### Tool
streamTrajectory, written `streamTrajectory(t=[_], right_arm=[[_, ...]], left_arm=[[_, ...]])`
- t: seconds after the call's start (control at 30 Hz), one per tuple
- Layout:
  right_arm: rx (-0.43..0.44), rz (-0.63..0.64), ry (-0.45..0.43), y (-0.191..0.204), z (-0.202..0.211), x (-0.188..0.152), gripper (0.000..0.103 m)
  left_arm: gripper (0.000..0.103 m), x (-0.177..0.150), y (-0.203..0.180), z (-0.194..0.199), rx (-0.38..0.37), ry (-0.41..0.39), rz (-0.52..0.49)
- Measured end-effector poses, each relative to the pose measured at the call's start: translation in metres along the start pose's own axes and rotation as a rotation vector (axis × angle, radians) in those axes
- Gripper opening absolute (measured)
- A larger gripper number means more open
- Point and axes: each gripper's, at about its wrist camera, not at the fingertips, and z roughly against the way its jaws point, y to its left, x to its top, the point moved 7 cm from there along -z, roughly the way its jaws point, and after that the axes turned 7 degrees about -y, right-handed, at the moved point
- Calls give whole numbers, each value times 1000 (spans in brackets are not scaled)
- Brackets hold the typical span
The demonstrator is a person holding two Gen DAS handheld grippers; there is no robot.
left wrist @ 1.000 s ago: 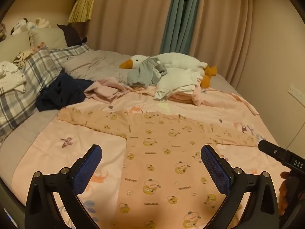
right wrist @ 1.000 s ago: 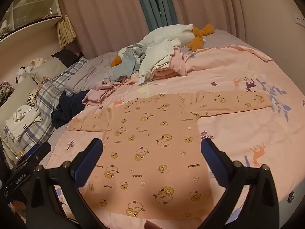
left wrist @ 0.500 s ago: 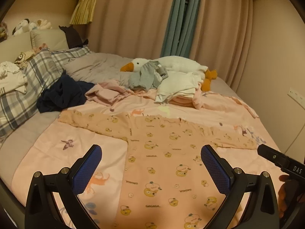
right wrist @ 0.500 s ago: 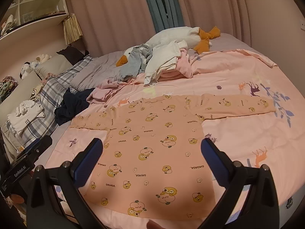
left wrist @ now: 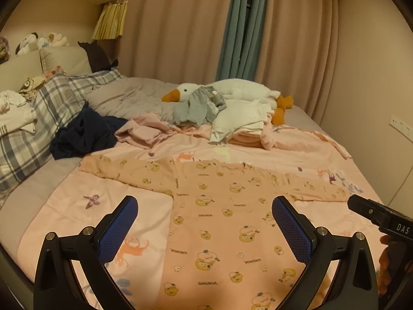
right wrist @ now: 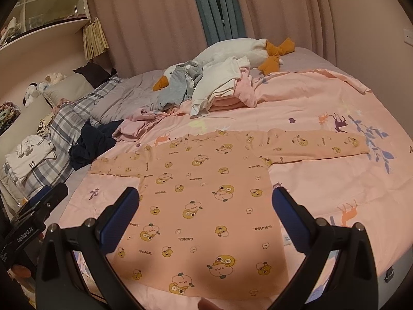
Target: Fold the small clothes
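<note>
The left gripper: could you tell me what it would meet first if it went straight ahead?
Probably the peach printed top, spread flat on the pink sheet; the open left gripper points down at its body, though depth is unclear.

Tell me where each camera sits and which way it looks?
Left wrist: sits on the left tongs, facing across the bed at the spread peach shirt; its open blue pads show.
Right wrist: sits on the right tongs, facing the same shirt; open pads show.
Both share the shirt and goose plush.
</note>
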Motion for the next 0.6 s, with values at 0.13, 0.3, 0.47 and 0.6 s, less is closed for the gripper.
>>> streamTrajectory(t=[0.13,0.3,0.47,0.6], right_arm=[[-11,14,-7,1,0,0,103],[-14,19,-15,2,2,1,103],[-12,21,-17,0,2,1,103],[-2,22,-14,2,2,2,103]], left_arm=[[103,-1,0,-1,2,5,0],[103,-3,-1,0,-11,14,-5],[103,-4,-1,1,-15,11,-6],[103,-4,-1,1,-18,9,-3]])
